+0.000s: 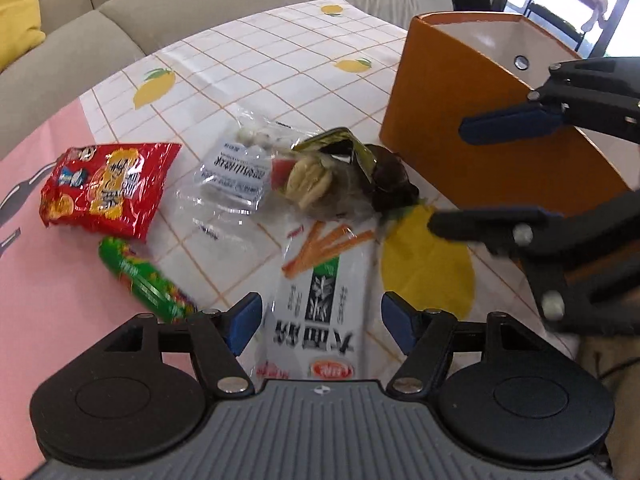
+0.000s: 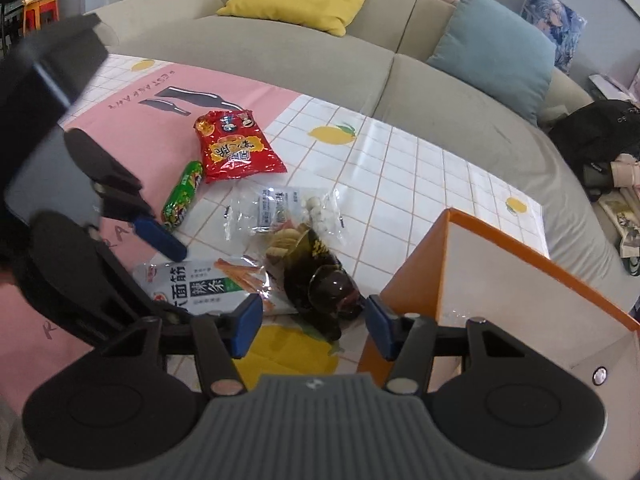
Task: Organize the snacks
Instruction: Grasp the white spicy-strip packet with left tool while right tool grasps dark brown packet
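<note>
The right gripper [image 2: 314,326] was open at the bottom of the frame, over a dark bag [image 2: 320,284]. An orange box [image 2: 412,280] stood at lower right. A red bag [image 2: 236,148] and green tube [image 2: 182,196] lay at upper left.

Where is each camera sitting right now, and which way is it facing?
Left wrist: sits on the left gripper, looks across the table over the white snack pack toward the orange box; the right gripper shows at right, open.
Right wrist: sits on the right gripper beside the orange box, looks toward the sofa; the left gripper shows at left.
Shared: red bag, green roll, dark bag.
</note>
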The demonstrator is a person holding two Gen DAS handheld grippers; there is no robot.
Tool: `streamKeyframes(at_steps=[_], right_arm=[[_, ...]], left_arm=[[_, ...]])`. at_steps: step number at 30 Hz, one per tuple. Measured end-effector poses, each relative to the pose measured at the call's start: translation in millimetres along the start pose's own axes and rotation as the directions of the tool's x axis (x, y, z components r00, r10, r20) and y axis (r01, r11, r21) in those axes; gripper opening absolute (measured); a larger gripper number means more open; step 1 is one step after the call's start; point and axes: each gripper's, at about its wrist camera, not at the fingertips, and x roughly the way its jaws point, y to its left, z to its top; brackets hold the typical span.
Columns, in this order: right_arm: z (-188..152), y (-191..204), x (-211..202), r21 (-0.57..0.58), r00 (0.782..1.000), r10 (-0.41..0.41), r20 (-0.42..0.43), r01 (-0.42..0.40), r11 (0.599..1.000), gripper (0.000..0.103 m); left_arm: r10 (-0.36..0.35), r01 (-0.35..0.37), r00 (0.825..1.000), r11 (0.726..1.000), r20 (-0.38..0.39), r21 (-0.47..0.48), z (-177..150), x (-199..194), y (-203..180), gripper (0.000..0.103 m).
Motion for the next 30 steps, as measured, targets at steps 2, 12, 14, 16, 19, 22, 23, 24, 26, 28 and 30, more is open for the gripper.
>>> streamKeyframes(at_steps=[2,12,14,16,19,22,23,24,26,28,30], right_arm=[[3,2,3,-0.023,1.000,-0.011,-0.017,0.010,1.000,0.052],[11,5,14,-0.026,0.998,-0.014,-0.059,0.012,1.000,0.047],[12,11,18,-0.020,0.998,-0.025,-0.059,0.023,1.000,0.047],[11,19,22,-0.024,0.998,-0.048,-0.050,0.047,0.999,0.046],[8,32,35,-0.043,0.994,-0.103,-0.043,0.102,0.994,0.046],[7,40,51,-0.070,0.980,-0.193,-0.050,0.189,0.980,0.051],[6,41,58,-0.083,0.972,-0.226,-0.057,0.221,0.972,0.051],[5,42,63,-0.091,0.968,-0.244,-0.064,0.238,0.967,0.051],[4,41,74,-0.102,0.960,-0.266,-0.084,0.257,0.961,0.051],[3,41,79,-0.108,0.957,-0.277,-0.085,0.268,0.957,0.052],[5,40,82,-0.114,0.956,-0.284,-0.075,0.275,0.955,0.051]], left_arm=[[0.010,-0.010,1.000,1.000,0.001,-0.004,1,4,-1,0.078],[0.088,-0.090,0.996,0.991,-0.029,-0.094,-7,-5,2,0.057],[0.116,-0.122,0.992,0.980,-0.051,-0.158,-13,-12,7,0.057],[0.136,-0.149,0.988,0.963,-0.072,-0.224,-21,-19,12,0.056],[0.162,-0.178,0.984,0.940,-0.080,-0.292,-33,-30,20,0.056],[0.195,-0.213,0.977,0.917,-0.086,-0.338,-42,-37,26,0.056],[0.206,-0.224,0.974,0.910,-0.089,-0.349,-45,-37,28,0.056],[0.210,-0.229,0.973,0.905,-0.092,-0.359,-48,-39,30,0.056],[0.205,-0.225,0.974,0.898,-0.094,-0.377,-50,-40,31,0.056],[0.201,-0.221,0.975,0.897,-0.091,-0.383,-51,-39,34,0.056],[0.201,-0.220,0.976,0.896,-0.089,-0.386,-53,-39,33,0.057]])
